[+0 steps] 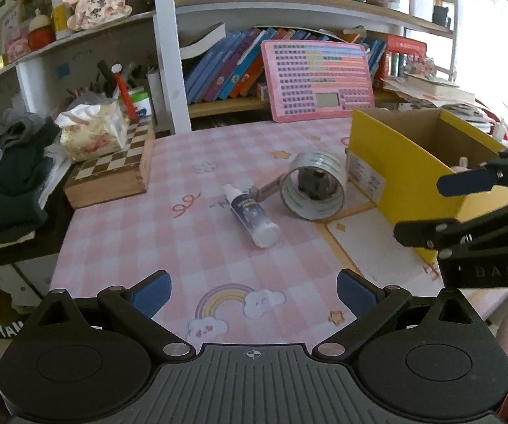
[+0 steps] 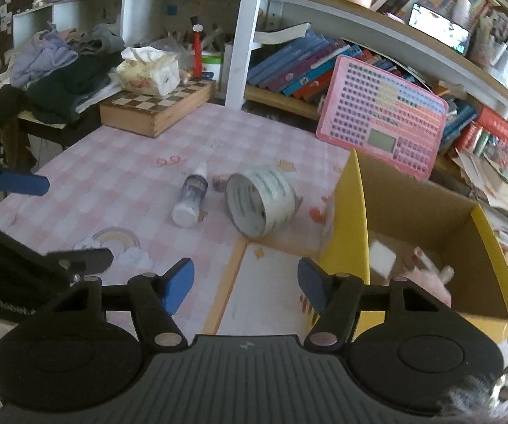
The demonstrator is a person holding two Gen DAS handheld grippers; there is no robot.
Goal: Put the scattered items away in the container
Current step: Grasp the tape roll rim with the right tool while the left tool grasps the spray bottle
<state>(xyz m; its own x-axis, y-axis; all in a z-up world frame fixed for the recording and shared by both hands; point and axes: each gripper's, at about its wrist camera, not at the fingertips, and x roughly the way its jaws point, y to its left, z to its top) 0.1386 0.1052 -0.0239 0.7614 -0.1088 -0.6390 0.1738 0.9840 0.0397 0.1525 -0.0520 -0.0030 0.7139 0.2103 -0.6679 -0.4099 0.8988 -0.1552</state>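
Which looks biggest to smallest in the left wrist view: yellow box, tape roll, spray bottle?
1. Yellow box, clearly the largest.
2. Tape roll.
3. Spray bottle, though it looks close to the tape roll in length, only slimmer.

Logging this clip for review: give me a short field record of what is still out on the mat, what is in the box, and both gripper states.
container: yellow cardboard box, open top, right side of the pink checked mat
in box: a white item, a pink item, others unclear
still out: spray bottle lying on its side; tape roll beside the box; small item behind the roll, partly hidden
left gripper: open, empty, above the mat
right gripper: open, empty, near the box corner
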